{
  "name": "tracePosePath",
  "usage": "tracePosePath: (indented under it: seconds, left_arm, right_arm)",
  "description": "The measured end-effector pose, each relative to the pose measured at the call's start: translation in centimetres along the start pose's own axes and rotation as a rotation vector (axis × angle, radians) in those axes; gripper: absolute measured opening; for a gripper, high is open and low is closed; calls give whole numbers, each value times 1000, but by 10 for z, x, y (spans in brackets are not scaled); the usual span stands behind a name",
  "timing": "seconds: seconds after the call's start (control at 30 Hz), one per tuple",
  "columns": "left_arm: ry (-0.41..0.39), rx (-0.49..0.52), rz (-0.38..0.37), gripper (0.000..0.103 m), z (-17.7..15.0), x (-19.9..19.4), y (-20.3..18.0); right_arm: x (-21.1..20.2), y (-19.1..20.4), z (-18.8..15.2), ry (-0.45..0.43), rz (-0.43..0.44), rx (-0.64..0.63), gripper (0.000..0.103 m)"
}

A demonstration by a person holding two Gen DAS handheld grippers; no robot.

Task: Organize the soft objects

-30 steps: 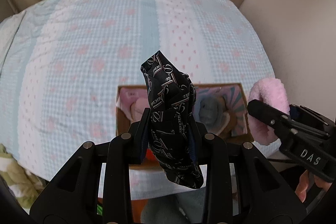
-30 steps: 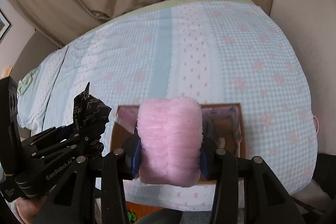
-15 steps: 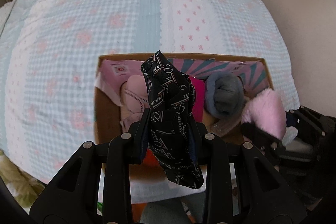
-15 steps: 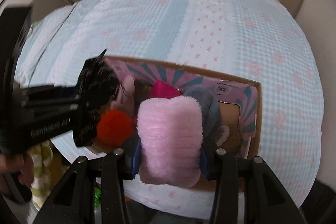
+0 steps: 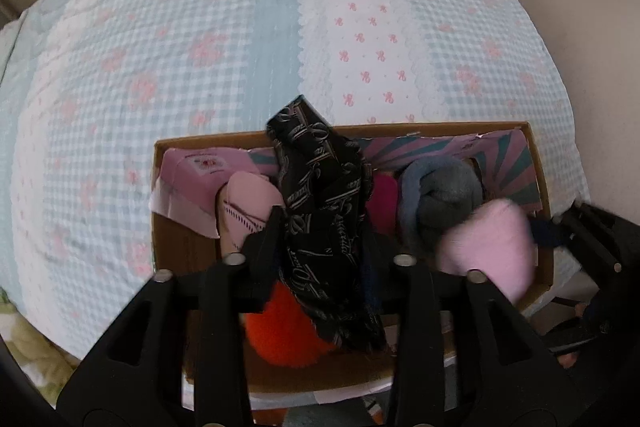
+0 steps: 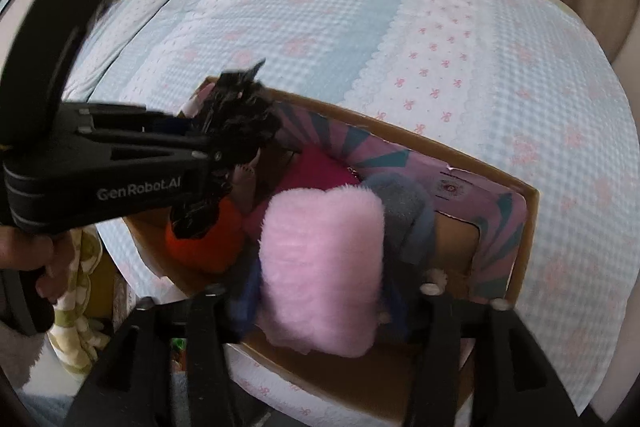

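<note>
My left gripper point(image 5: 320, 251) has its fingers clamped on a black patterned cloth point(image 5: 324, 211), which stands up between them and droops past their base; from the right wrist camera I see the same gripper point(image 6: 224, 155) coming in from 9 o'clock with the cloth point(image 6: 236, 123) bunched at its tip, over the left end of the cardboard box point(image 6: 528, 227). My right gripper point(image 6: 320, 291) has its fingers closed on a fluffy pink bundle point(image 6: 320, 267), pressed in from both sides; in the left wrist view that bundle point(image 5: 488, 243) sits at about 3 o'clock, blurred, at the right end of the box point(image 5: 172, 251), with the right gripper point(image 5: 592, 239) behind it. The box lies on a bed point(image 5: 240, 27) covered in pale blue gingham with pink flowers and a white strip of small pink bows. Its inner walls are printed pink with teal rays point(image 5: 512, 163). Inside I see a grey rolled bundle point(image 5: 440, 195) just beside the pink one, a magenta item point(image 5: 384, 199) between the grey roll and the black cloth, a pale pink folded piece point(image 5: 244, 203) toward 9 o'clock, and an orange fuzzy item point(image 5: 280, 327) directly beneath the black cloth. Both held items hang over the box's opening; I cannot tell whether either touches the things below. A hand point(image 6: 24, 251) grips the left tool at the 9 o'clock edge of the right wrist view.
</note>
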State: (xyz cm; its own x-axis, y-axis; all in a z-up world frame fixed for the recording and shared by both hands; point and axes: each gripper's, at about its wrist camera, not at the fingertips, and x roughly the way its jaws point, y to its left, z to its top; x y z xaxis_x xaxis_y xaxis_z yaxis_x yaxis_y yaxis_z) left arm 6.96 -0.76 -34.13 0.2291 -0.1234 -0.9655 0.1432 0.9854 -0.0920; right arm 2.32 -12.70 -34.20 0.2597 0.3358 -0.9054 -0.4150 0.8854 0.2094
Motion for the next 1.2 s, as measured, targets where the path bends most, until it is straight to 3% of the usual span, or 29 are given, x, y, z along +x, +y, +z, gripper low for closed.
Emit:
tracePosePath:
  seconds: [0.03, 0.07, 0.17, 0.47, 0.7, 0.9, 1.2]
  left_arm:
    - [-4, 6, 3, 85, 1, -1, -1]
    - [-8, 10, 5, 103, 1, -1, -2]
    - [-40, -3, 0, 103, 0, -6, 2]
    - [-20, -48, -6, 103, -2, -11, 15]
    - [-55, -56, -10, 103, 5, -34, 18]
    - [-103, -65, -11, 103, 9, -71, 19]
    - [-228, -43, 10, 103, 12, -163, 9]
  right_arm:
    - [0, 1, -1, -5, -8, -20, 82]
    - [0, 2, -1, -5, -10, -34, 101]
    - [0, -1, -5, 10, -23, -47, 103]
    - [-13, -24, -3, -11, -77, 65, 103]
    - [-34, -29, 10, -41, -68, 115, 103]
    - [-72, -28, 24, -99, -73, 171, 103]
    - [-167, -20, 45, -190, -169, 289, 103]
